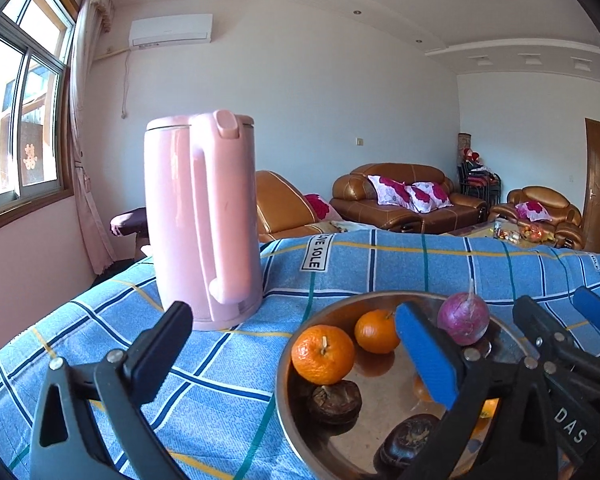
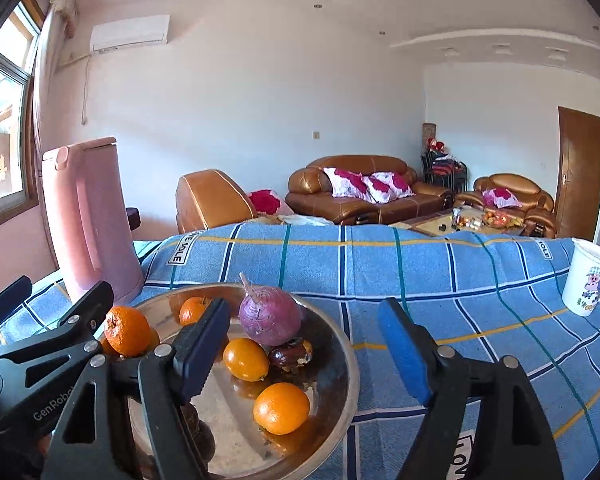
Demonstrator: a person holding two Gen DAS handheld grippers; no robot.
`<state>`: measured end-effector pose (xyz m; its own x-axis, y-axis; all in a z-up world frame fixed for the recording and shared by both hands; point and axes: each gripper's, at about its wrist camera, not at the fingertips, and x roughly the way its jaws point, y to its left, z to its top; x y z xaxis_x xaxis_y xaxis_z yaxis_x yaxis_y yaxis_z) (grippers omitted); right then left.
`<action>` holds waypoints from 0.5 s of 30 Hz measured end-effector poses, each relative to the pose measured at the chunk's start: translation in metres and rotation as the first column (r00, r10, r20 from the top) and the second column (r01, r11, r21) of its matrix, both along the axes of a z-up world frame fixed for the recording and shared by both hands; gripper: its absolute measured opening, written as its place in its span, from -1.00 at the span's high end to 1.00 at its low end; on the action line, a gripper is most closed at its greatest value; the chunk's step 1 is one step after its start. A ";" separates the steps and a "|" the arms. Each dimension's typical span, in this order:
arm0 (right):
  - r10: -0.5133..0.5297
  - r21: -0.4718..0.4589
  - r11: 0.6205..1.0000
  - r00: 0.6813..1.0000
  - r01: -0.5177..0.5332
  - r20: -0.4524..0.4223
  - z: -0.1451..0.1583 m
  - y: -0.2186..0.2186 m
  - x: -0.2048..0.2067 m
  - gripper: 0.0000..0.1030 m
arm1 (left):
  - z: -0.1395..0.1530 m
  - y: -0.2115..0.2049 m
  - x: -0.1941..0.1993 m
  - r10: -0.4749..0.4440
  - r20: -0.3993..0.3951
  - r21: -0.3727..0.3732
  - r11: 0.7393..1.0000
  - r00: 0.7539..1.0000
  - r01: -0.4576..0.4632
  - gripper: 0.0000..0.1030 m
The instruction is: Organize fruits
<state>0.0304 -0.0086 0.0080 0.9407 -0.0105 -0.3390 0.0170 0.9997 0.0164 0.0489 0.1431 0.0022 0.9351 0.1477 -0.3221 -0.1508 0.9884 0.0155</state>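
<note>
Your left gripper (image 1: 300,344) hangs with its jaws spread wide and nothing between them: one black finger is over the blue checked cloth (image 1: 204,396), the blue-padded finger over the round, shiny metal bowl (image 1: 284,392). Your right gripper (image 2: 308,344) is also released and empty, its dark finger above the bowl's near side, its blue-padded finger off the rim over the cloth.

The fruit all lies in that bowl. In your left view, a large stemmed orange mandarin (image 1: 323,354) sits at the bowl's left edge, a smaller orange mandarin (image 1: 376,331) behind it, and a round purple bulb with a thin root tip (image 1: 463,318) at the far side. Two dark brown, wrinkled fruits (image 1: 334,402) lie near the front.

In your right view, a smooth orange fruit (image 2: 245,359) rests just below the purple bulb, touching a dark brown glossy fruit (image 2: 291,355). Another orange mandarin (image 2: 281,408) lies nearest you.

A tall pink plastic kettle with a handle (image 1: 204,220) stands upright on the cloth, left of the bowl and apart from it. A white printed cup (image 2: 590,282) stands at the far right.
</note>
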 end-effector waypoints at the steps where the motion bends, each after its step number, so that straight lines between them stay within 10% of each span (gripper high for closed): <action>1: 0.006 -0.006 1.000 1.000 -0.006 0.014 0.001 0.001 -0.002 -0.55 | 0.000 0.001 -0.002 0.006 0.002 -0.003 1.000 1.000 -0.006 -1.00; 15: 0.003 -0.015 1.000 0.998 -0.002 0.060 0.005 -0.006 -0.033 -0.59 | 0.002 -0.005 -0.035 -0.009 0.040 0.006 1.000 0.999 0.009 -1.00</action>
